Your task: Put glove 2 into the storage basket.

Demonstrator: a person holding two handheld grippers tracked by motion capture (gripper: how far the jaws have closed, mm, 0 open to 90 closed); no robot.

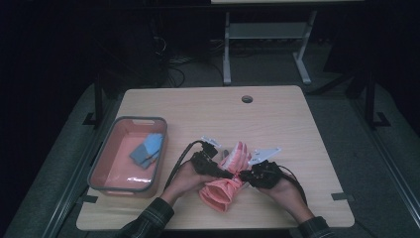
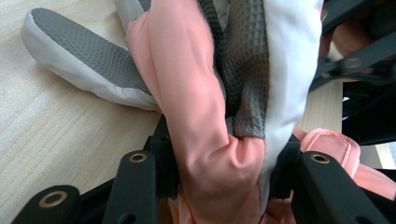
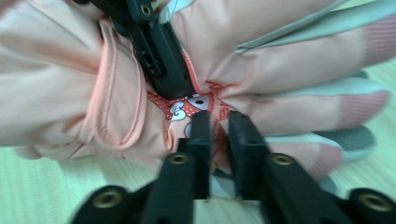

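left tongs [image 2: 219, 177] clamp pink glove [image 2: 196, 93] | right tongs [image 3: 218, 135] pinch its edge | table [image 1: 277, 119]

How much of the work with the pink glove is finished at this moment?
Done: a blue item already lies in the pink bin. In hand: both grippers, left and right, pinch the glove at its middle on the table. Left: the glove is not yet in the bin.
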